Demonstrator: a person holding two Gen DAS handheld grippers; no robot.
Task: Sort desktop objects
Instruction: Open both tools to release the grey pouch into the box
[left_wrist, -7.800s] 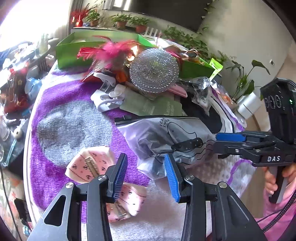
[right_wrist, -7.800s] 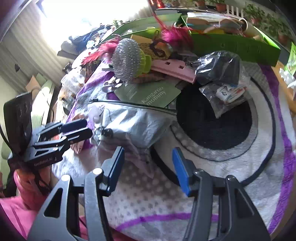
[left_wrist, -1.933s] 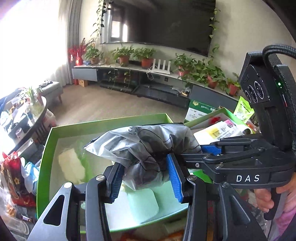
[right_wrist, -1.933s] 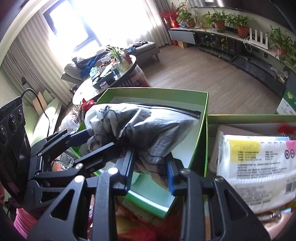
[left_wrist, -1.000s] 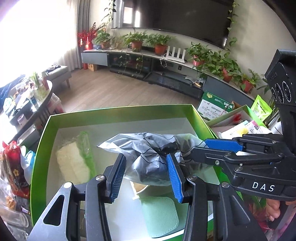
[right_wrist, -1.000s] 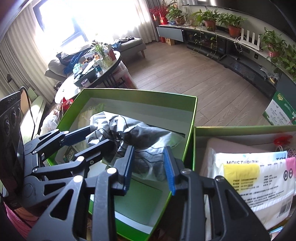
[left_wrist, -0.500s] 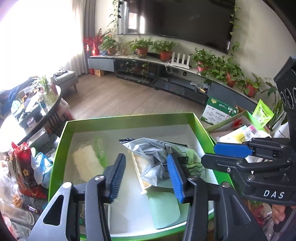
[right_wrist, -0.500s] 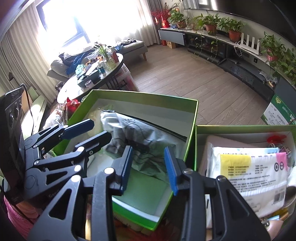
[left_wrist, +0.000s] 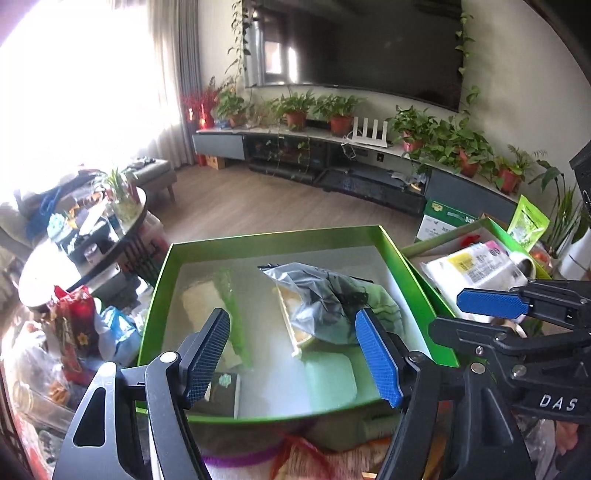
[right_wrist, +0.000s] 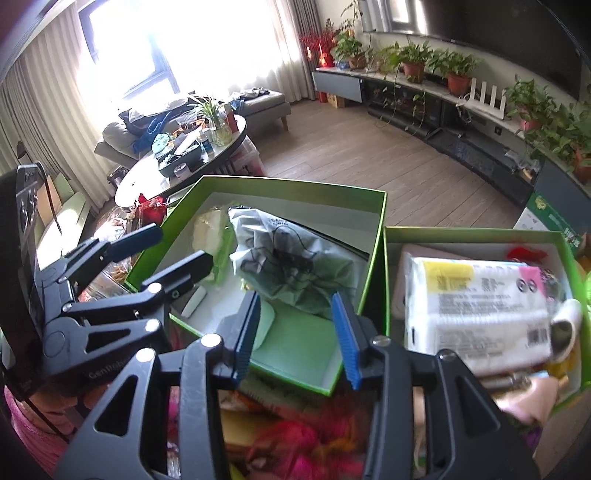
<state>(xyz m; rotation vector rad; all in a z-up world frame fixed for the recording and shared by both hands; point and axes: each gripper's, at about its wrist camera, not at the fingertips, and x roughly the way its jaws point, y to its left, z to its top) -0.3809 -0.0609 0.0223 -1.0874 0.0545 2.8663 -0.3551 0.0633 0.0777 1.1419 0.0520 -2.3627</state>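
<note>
Both tools are now letting go: left tool (left_wrist: 291, 354) and right tool (right_wrist: 295, 332) are hovering released and empty, because the grey plastic bag (left_wrist: 325, 299) is lying inside the left green box (left_wrist: 273, 236), sorted beside the tissue-pack box (right_wrist: 480, 236)

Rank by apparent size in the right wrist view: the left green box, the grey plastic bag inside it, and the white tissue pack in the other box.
1. left green box, clearly the largest.
2 and 3. grey plastic bag and white tissue pack look about alike; the pack sits nearer the camera, so no ranking between them.
</note>
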